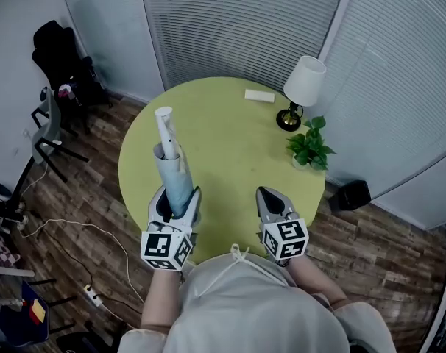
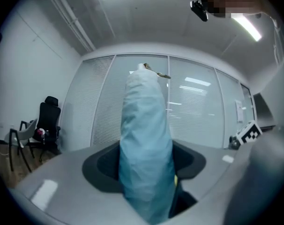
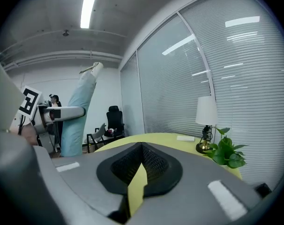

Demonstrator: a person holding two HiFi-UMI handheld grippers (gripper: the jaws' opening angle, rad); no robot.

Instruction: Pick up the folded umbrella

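Note:
The folded umbrella (image 1: 171, 169) is light blue with a white handle (image 1: 164, 123) at its top. It stands upright, lifted off the round yellow-green table (image 1: 230, 145). My left gripper (image 1: 179, 194) is shut on its lower part, above the table's near left edge. In the left gripper view the umbrella (image 2: 145, 139) fills the gap between the jaws. My right gripper (image 1: 266, 192) hangs over the table's near edge, shut with nothing in it. From the right gripper view the umbrella (image 3: 80, 110) rises at the left, apart from the right gripper (image 3: 141, 148).
A white-shaded lamp (image 1: 302, 88), a potted plant (image 1: 310, 144) and a small white box (image 1: 259, 95) stand at the table's far right. Chairs (image 1: 57, 65) are at the far left, cables on the wooden floor, blinds behind, and a black box (image 1: 352, 195) lies right of the table.

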